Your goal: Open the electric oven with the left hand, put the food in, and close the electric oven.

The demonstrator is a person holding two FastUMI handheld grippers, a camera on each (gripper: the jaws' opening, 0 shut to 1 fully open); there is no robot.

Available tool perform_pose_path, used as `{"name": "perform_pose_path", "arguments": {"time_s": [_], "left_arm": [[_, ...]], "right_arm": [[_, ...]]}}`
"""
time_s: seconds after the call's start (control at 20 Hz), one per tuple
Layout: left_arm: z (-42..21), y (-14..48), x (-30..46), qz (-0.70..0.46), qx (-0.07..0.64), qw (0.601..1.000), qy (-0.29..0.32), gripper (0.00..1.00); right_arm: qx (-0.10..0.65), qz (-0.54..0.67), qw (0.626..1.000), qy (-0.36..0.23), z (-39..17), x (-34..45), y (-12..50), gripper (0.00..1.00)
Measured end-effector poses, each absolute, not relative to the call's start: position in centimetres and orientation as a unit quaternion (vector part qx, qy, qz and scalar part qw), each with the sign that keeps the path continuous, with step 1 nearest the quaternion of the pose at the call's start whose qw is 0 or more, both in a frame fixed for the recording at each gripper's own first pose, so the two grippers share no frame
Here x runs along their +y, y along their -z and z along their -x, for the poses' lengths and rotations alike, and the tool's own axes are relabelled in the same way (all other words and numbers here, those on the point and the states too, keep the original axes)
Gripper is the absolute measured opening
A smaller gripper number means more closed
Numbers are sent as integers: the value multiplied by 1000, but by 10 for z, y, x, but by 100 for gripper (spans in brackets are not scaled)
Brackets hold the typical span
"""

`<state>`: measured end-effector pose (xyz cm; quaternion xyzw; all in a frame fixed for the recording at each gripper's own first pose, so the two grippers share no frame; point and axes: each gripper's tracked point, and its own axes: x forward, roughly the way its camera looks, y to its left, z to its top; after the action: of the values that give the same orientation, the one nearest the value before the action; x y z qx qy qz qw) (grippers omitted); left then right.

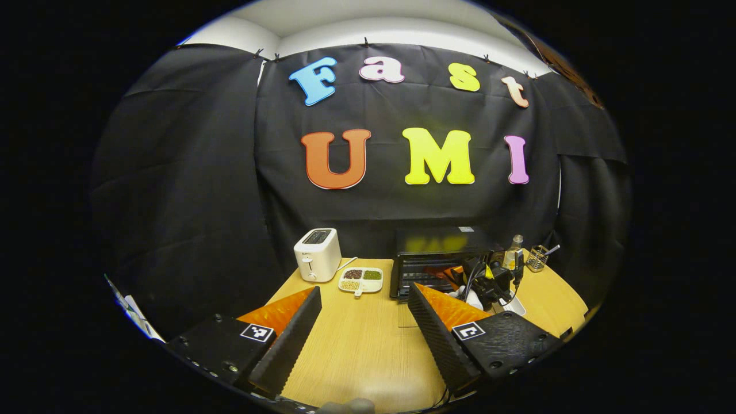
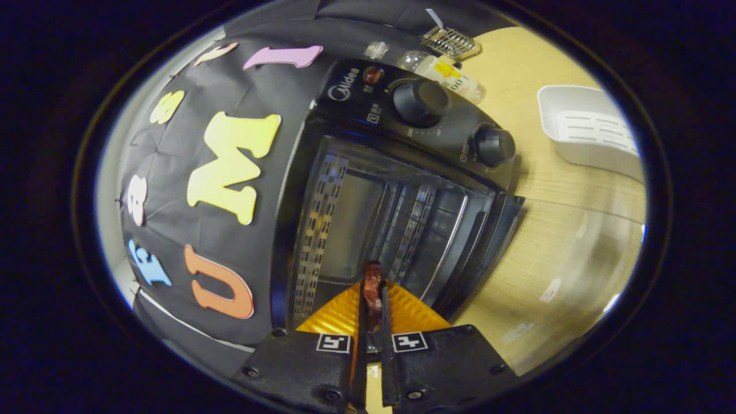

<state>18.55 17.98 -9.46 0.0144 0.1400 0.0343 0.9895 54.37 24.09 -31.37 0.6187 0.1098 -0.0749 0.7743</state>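
Your right tongs (image 2: 372,305) gripped the food (image 2: 372,287) at lower centre, aimed into the open oven (image 2: 368,213); your left tongs (image 1: 362,322) hung released, clear of the door.

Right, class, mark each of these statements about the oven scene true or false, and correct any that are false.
1. The electric oven has its door open. True.
2. The right gripper is open and empty. False: its fingers are closed on a piece of dark red food.
3. The left gripper is open, holding nothing. True.
4. The white toaster stands on top of the oven. False: it stands on the wooden table, beside a divided dish.
5. The oven's two knobs sit on its control panel. True.
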Motion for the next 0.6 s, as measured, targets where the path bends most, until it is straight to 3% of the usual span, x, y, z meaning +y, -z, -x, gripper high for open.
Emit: {"name": "perform_pose_path", "arguments": {"time_s": [0.4,0.55,0.6], "left_arm": [[-200,107,178,-17,148,988,-30,97],[-203,107,177,-19,148,988,-28,97],[-203,107,178,-19,149,988,-28,97]], "right_arm": [[104,-600,789,84,-568,240,327,16],[113,-563,813,96,-567,236,328,18],[111,-550,821,101,-566,233,325,26]]}}
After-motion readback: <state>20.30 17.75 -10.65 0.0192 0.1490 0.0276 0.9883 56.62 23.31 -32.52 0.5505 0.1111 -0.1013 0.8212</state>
